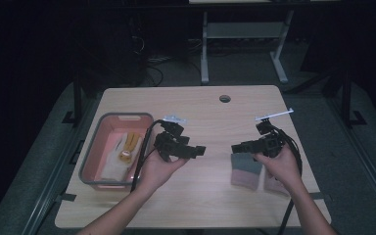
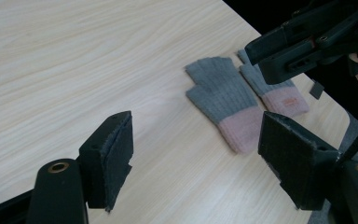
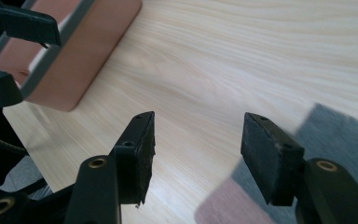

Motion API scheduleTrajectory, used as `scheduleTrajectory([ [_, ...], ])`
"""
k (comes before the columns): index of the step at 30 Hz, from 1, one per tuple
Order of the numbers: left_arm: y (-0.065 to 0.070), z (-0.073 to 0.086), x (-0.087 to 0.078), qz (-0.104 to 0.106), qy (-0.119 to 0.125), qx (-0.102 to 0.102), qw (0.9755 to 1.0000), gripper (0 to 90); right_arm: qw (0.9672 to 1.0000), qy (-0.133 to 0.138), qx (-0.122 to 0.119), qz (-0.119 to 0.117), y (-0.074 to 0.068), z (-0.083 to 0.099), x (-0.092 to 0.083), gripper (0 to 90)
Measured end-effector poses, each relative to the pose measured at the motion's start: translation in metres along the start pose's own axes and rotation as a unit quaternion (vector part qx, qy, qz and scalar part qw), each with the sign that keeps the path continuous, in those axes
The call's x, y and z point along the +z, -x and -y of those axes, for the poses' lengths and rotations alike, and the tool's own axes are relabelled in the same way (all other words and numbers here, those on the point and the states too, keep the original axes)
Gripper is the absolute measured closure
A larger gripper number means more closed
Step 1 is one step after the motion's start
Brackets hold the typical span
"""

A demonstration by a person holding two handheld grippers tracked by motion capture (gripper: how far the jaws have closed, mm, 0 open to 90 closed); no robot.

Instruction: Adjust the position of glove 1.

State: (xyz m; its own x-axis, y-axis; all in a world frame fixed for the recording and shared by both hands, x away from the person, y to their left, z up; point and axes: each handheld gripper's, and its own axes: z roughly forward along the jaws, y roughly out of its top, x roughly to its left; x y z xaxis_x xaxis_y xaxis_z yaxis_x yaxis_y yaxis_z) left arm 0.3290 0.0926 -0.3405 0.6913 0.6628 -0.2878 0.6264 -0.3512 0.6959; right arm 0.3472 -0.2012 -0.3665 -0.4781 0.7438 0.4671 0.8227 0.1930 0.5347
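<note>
both jaws released; grey gloves lie lower right of frame, just under the right hand-held gripper, long axis pointing away; left hand-held gripper farther.

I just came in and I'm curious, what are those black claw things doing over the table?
A person holds a left gripper and a right gripper, both open and empty, facing each other above the wooden table. Two grey and pink gloves lie flat under the right one. A pink bin on the left already holds a light glove. Nothing is grabbed.
</note>
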Motion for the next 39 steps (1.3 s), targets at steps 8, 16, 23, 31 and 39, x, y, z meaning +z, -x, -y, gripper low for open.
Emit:
scheduleTrajectory([
  [8,0.013,-0.001,0.015,0.015,-0.001,0.000,0.9999,26.3,0.9998,-0.001,0.007,0.017,0.016,0.017,-0.011,43.2],
  [16,0.023,-0.001,0.027,0.023,0.002,0.002,0.9997,26.3,0.9988,-0.011,0.004,0.048,0.026,0.032,-0.019,41.5],
  [23,0.027,0.000,0.035,0.029,-0.004,0.009,0.9995,25.3,0.9970,-0.020,0.002,0.075,0.035,0.041,-0.024,41.9],
  [31,0.033,0.001,0.045,0.035,-0.004,0.011,0.9993,24.4,0.9952,-0.028,0.010,0.093,0.045,0.050,-0.024,41.9],
  [39,0.038,0.002,0.051,0.042,-0.010,0.014,0.9990,24.4,0.9910,-0.042,0.021,0.125,0.059,0.064,-0.028,43.6],
])
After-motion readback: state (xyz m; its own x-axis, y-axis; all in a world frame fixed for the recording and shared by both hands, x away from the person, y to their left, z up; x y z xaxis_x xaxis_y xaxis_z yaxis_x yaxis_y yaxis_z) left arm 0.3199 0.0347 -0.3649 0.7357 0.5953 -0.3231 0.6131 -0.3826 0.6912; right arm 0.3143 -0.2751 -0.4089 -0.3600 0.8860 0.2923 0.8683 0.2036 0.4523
